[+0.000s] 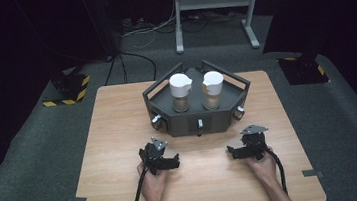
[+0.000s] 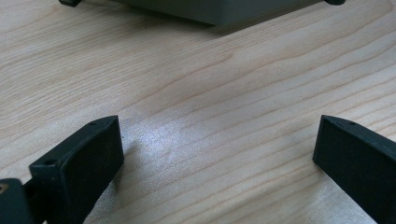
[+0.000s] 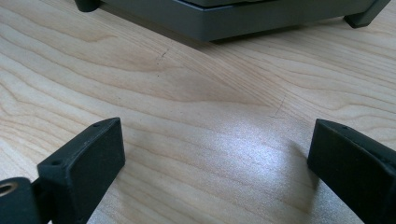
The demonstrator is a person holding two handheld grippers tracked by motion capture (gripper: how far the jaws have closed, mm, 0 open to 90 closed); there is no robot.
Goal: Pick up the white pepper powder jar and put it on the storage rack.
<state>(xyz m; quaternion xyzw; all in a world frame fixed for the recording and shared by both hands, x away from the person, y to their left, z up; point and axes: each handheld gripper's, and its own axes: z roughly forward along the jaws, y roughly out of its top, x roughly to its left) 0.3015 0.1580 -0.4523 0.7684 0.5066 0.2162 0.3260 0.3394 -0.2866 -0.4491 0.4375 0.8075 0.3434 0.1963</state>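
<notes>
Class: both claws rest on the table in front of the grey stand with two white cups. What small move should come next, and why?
Probably lift the left claw and move it forward toward the left cup. Both claws stand open over bare table, holding nothing, the right claw likewise, and the cups sit untouched on the stand ahead.

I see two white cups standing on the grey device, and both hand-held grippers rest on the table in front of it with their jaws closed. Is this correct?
Not quite: the jaws are open, not closed. Each gripper view shows the left hand-held gripper and the right hand-held gripper with jaws wide apart over bare wood. The two white cups on the grey device are right.
</notes>
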